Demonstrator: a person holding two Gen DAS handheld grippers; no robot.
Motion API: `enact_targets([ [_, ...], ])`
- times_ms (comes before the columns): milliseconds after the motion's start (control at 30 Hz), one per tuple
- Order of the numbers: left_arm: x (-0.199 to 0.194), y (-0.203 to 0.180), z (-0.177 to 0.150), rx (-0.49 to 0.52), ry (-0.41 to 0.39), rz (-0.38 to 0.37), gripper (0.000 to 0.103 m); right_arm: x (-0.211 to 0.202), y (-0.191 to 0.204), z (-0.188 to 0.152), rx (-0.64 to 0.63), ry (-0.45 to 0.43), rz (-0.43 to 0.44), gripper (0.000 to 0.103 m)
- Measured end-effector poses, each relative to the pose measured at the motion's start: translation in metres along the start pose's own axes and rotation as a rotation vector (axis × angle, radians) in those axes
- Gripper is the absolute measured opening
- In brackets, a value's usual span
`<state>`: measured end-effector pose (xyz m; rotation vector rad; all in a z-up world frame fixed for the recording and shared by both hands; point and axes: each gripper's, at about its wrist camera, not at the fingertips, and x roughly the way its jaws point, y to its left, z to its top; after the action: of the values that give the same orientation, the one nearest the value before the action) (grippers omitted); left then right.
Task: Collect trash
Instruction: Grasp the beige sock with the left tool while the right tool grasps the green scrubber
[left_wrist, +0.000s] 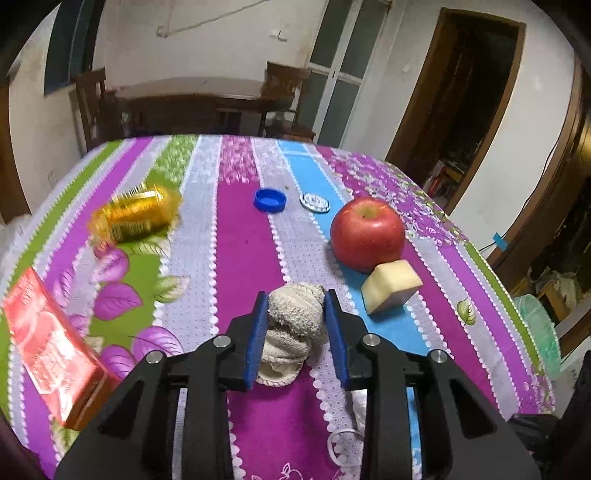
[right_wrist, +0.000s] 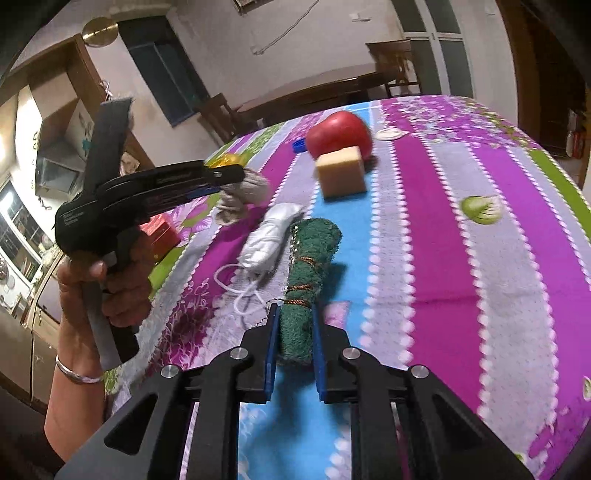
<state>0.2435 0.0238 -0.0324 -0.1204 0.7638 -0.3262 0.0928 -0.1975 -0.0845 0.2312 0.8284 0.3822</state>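
My left gripper (left_wrist: 295, 306) is shut on a balled beige sock (left_wrist: 295, 314) and holds it above the striped tablecloth (left_wrist: 243, 251); both show in the right wrist view, the left gripper (right_wrist: 236, 181) with the sock (right_wrist: 242, 195) at its tip. My right gripper (right_wrist: 295, 317) is shut on a rolled green scouring pad (right_wrist: 306, 273) bound with copper wire. A white face mask (right_wrist: 267, 236) lies on the cloth just left of the pad.
On the table lie a gold can (left_wrist: 136, 214), a red carton (left_wrist: 51, 343), a blue bottle cap (left_wrist: 269, 200), a clear lid (left_wrist: 314, 202), a red apple (left_wrist: 367, 232) and a yellow sponge block (left_wrist: 391, 286). A green fan (left_wrist: 537, 332) stands past the right edge.
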Motion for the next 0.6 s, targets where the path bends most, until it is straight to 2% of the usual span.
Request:
enact_targets([
  [167,-0.017,-0.023,-0.002,0.099,-0.066,0.099,0.029,-0.028,-0.012,-0.007,-0.002,-0.052,-0.036,0.018],
  [267,-0.027,-0.042,-0.005,0.147,-0.100,0.133,0.029,-0.043,-0.019,-0.010,0.001,-0.083,-0.055,0.018],
  [400,-0.035,-0.069,-0.014,0.186,-0.113,0.203,0.029,-0.059,-0.031,-0.011,0.005,-0.115,-0.090,0.018],
  [600,-0.047,-0.104,-0.022,0.206,-0.132,0.194,0.029,-0.085,-0.048,-0.013,0.020,-0.166,-0.155,0.018],
])
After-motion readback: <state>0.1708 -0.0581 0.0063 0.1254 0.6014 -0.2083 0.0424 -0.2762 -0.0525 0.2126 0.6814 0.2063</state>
